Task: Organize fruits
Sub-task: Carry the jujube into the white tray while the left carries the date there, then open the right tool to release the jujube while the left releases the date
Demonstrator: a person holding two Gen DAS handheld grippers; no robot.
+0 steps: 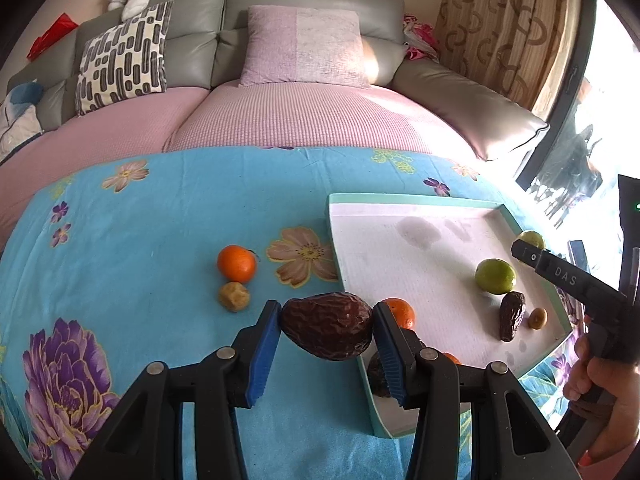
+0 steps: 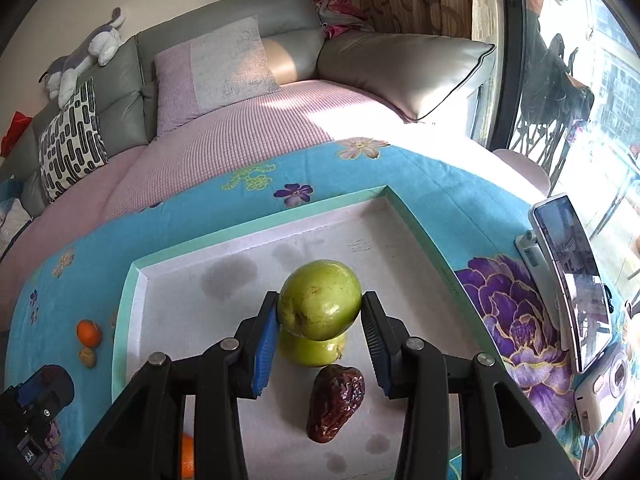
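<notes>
The left gripper (image 1: 327, 330) is clamped on a wrinkled brown date (image 1: 326, 326), held just above the near left rim of the tray (image 1: 400, 200); the right gripper (image 2: 320, 312) pinches a green fruit (image 2: 319, 305) above the tray floor, over a 2nd green fruit (image 2: 308, 350) and beside another date (image 2: 335, 403). To land both cleanly, I judge each should be lowered onto bare tray floor before the jaws part, the green one set aside from its twin so neither rolls. Farther out on the blue floral cloth (image 1: 160, 220) wait an orange (image 1: 236, 263) and a small tan fruit (image 1: 234, 297). Another orange (image 1: 400, 312) is half hidden behind the left jaw, and what kind the tan fruit is I cannot tell
</notes>
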